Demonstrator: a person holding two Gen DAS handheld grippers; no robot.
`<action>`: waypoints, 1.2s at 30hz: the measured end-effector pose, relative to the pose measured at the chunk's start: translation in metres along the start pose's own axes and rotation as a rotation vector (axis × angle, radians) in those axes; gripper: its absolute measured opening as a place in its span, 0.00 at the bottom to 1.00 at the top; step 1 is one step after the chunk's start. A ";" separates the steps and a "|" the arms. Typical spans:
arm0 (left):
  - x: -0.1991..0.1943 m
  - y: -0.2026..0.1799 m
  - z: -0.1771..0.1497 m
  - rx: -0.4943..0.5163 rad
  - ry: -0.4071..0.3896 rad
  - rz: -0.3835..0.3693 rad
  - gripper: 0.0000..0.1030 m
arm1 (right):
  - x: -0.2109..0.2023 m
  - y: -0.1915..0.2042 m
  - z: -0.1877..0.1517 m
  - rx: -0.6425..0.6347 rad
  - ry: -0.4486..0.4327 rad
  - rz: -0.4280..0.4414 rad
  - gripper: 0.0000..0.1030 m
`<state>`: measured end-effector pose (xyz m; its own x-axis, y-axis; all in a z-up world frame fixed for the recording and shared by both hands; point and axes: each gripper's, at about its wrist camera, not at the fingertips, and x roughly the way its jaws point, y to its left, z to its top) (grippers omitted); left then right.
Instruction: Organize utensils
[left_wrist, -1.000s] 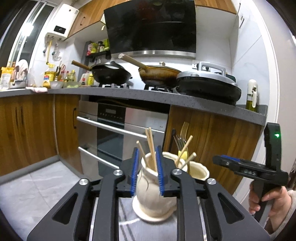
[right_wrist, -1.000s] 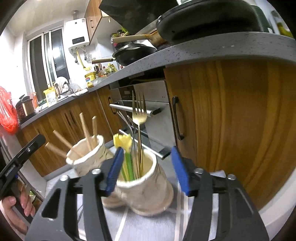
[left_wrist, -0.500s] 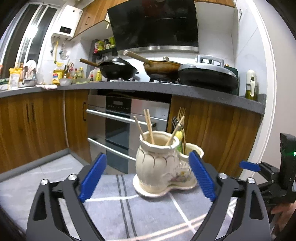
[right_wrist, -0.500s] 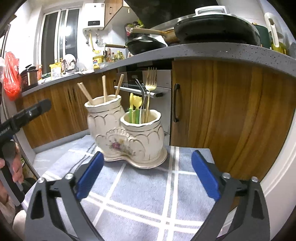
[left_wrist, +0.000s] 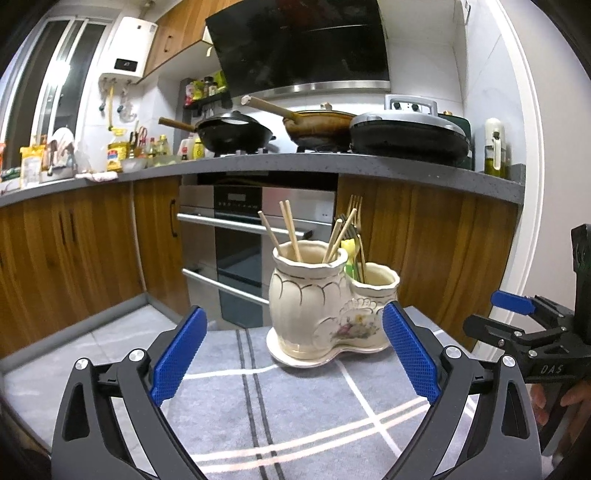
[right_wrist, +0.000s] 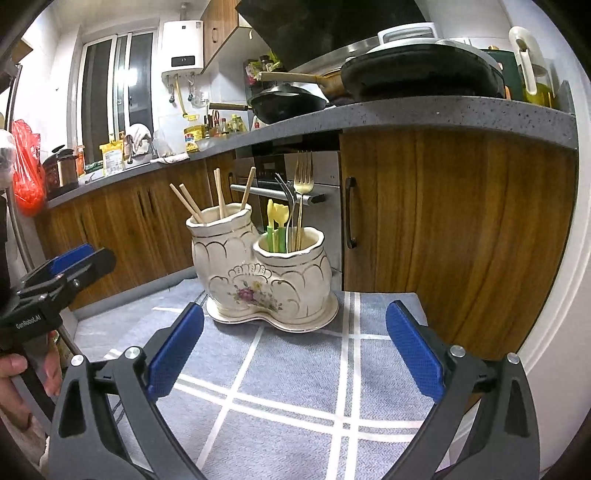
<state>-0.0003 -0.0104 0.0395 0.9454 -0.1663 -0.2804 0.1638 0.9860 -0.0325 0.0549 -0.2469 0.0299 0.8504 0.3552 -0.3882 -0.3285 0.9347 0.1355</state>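
Here the utensil holder (left_wrist: 325, 306) stands just ahead of both wide, empty claws: left claw (left_wrist: 295, 350), right claw (right_wrist: 295, 350).

Ahead of the open gripper (right_wrist: 293, 349): one two-pot ceramic holder (right_wrist: 271, 277). Taller pot: four wooden chopsticks (right_wrist: 220, 194). Shorter pot: one gold fork (right_wrist: 303, 177), one grey fork (right_wrist: 286, 188), two yellow-green plastic utensils (right_wrist: 277, 221).

The cloth-covered table (right_wrist: 295, 387) lies bare all the way from both pairs of fingers to the ceramic holder (right_wrist: 271, 273), so that approach is free. Behind the holder the wooden cabinet (right_wrist: 461, 229) and oven (left_wrist: 240, 236) block passage, and chopsticks (right_wrist: 221, 194) and forks (right_wrist: 303, 192) jut above its rims.
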 end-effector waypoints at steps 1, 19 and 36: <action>0.000 0.000 0.000 0.001 0.000 0.000 0.93 | 0.000 0.000 0.000 0.000 0.000 -0.001 0.95; 0.001 -0.001 0.000 -0.002 0.006 -0.004 0.92 | -0.004 -0.001 0.002 0.013 0.002 -0.002 0.95; 0.001 0.000 -0.002 -0.009 0.003 0.016 0.93 | -0.005 0.000 0.003 0.007 0.003 0.000 0.95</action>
<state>-0.0002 -0.0101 0.0374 0.9469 -0.1509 -0.2839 0.1465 0.9885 -0.0368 0.0520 -0.2486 0.0346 0.8494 0.3547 -0.3907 -0.3254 0.9349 0.1413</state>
